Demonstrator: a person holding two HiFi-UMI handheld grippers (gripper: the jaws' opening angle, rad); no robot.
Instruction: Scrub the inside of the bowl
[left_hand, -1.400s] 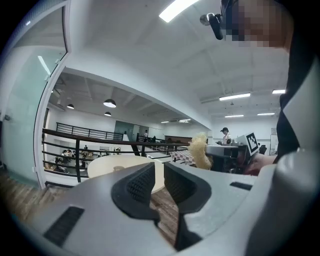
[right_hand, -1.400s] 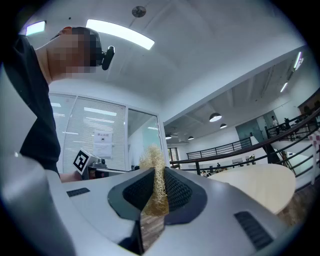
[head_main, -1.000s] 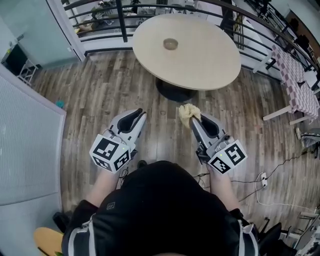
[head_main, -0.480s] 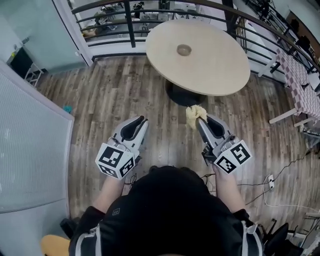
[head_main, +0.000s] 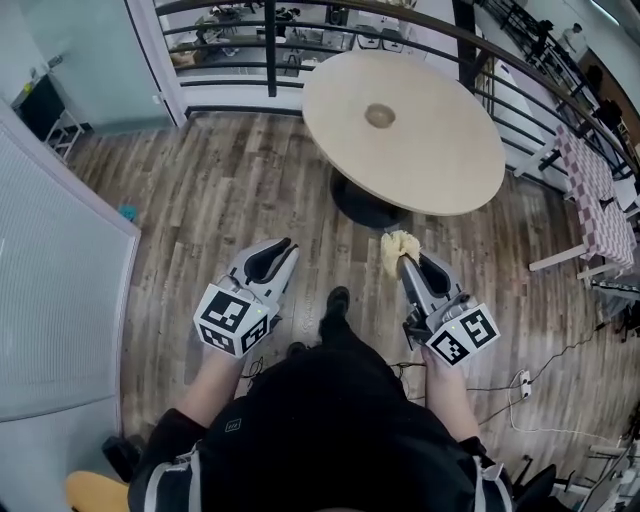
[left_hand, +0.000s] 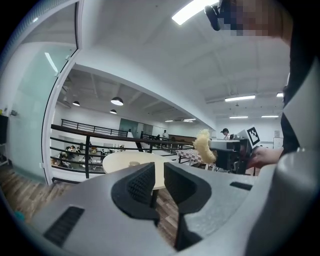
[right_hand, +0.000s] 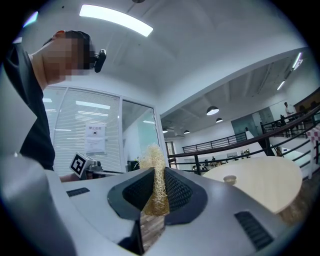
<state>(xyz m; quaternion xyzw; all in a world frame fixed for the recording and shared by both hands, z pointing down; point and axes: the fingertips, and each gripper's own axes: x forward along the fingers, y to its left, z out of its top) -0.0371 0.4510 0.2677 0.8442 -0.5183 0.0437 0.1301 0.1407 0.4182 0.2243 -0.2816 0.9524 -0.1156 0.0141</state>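
Note:
A small tan bowl (head_main: 380, 116) stands near the middle of a round pale table (head_main: 440, 150), well ahead of both grippers. My right gripper (head_main: 403, 260) is shut on a yellow loofah scrubber (head_main: 395, 245), whose tuft sticks out past the tips. In the right gripper view the scrubber (right_hand: 154, 159) is pinched between the pads of the right gripper (right_hand: 159, 177), with the bowl (right_hand: 229, 178) far off on the table (right_hand: 265, 185). My left gripper (head_main: 288, 246) is over the wooden floor, its jaws a narrow gap apart with nothing in them. The left gripper view shows that left gripper (left_hand: 159, 172) and the bowl (left_hand: 134, 163).
The table's dark pedestal base (head_main: 365, 205) stands on the plank floor between me and the tabletop. A black railing (head_main: 300, 15) runs behind it. A glass partition (head_main: 60, 250) lies to the left. Cables and a power strip (head_main: 522, 380) lie on the right. My shoe (head_main: 337, 300) steps forward.
I have walked towards the table, carrying both grippers forward and slightly lower. A shoe now shows between them. The scrubber stays in the right gripper.

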